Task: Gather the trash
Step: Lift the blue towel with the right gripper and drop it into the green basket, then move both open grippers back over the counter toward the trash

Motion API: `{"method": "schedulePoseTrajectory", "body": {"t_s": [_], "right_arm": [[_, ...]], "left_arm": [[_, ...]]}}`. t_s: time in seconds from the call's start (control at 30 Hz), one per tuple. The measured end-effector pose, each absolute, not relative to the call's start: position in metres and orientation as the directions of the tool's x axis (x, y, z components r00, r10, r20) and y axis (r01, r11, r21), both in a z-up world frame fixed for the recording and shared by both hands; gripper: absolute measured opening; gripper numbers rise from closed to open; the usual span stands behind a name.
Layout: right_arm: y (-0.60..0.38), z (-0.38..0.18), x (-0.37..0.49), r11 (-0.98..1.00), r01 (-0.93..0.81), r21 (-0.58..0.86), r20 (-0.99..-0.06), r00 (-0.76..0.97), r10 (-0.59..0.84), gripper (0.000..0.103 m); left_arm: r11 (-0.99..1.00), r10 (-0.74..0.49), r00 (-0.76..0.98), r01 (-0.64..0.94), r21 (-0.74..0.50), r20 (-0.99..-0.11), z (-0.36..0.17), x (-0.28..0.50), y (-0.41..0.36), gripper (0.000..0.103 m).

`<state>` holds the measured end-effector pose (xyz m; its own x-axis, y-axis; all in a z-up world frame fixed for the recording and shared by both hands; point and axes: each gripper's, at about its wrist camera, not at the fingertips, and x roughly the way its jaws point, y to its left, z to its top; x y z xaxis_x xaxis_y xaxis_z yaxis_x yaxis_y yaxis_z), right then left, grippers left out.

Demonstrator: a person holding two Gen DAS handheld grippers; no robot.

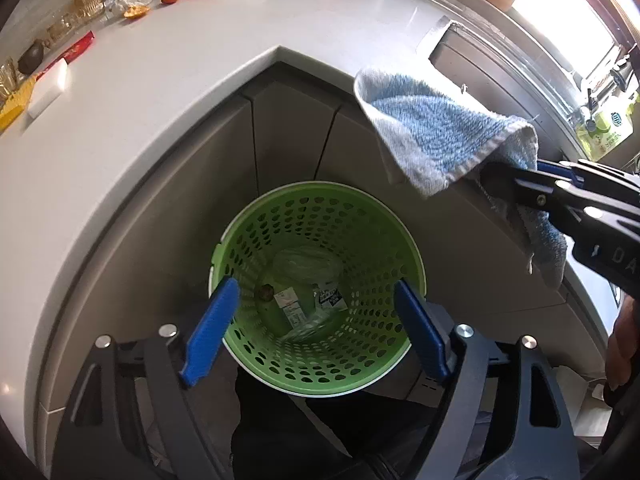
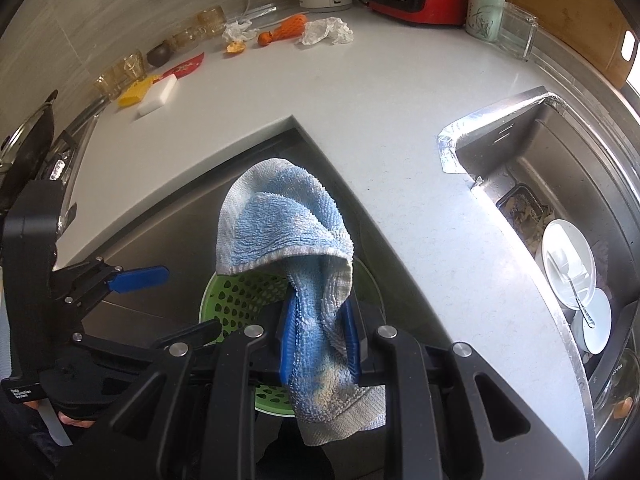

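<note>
Left gripper (image 1: 316,332) has its blue fingers spread wide with nothing between them, hanging right over the green perforated bin (image 1: 248,216). Down inside the bin sit some clear plastic wrap (image 1: 306,262) and a couple of printed wrappers (image 1: 290,304), print too small to read. Off to its right, the right gripper (image 2: 318,332) is clamped on a blue towel (image 2: 280,216) that flops forward over the fingers. More trash is far ahead on the counter (image 2: 360,120): crumpled white paper (image 2: 326,31) and an orange peel (image 2: 235,47). The left gripper's body carries a white label, "Data Acquisition System" as best I can read it.
</note>
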<state>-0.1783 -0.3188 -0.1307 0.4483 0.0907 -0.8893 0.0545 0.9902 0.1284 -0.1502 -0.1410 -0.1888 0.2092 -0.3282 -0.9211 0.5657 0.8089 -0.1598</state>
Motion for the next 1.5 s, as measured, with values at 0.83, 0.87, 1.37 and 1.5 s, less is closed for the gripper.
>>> {"method": "schedulePoseTrajectory", "body": {"t_s": [0.83, 0.87, 1.37, 1.5], "right_arm": [[-0.283, -0.153, -0.185, 0.984, -0.035, 0.173, -0.904, 0.392, 0.173, 0.06], [-0.283, -0.152, -0.185, 0.984, -0.038, 0.171, -0.903, 0.394, 0.172, 0.061], [-0.271, -0.127, -0.136, 0.983, -0.037, 0.18, -0.874, 0.453, 0.177, 0.072], [-0.246, -0.119, -0.106, 0.984, -0.063, 0.169, -0.862, 0.474, 0.178, 0.076]], "left_arm": [[0.913, -0.246, 0.371, 0.398, -0.086, -0.896, -0.144, -0.103, -0.069, 0.084], [0.914, -0.245, 0.374, 0.396, -0.084, -0.894, -0.143, -0.102, -0.069, 0.084], [0.964, -0.176, 0.43, 0.256, -0.067, -0.885, -0.13, -0.052, -0.017, 0.088], [0.979, -0.144, 0.448, 0.192, -0.063, -0.882, -0.124, -0.015, 0.016, 0.089]]}}
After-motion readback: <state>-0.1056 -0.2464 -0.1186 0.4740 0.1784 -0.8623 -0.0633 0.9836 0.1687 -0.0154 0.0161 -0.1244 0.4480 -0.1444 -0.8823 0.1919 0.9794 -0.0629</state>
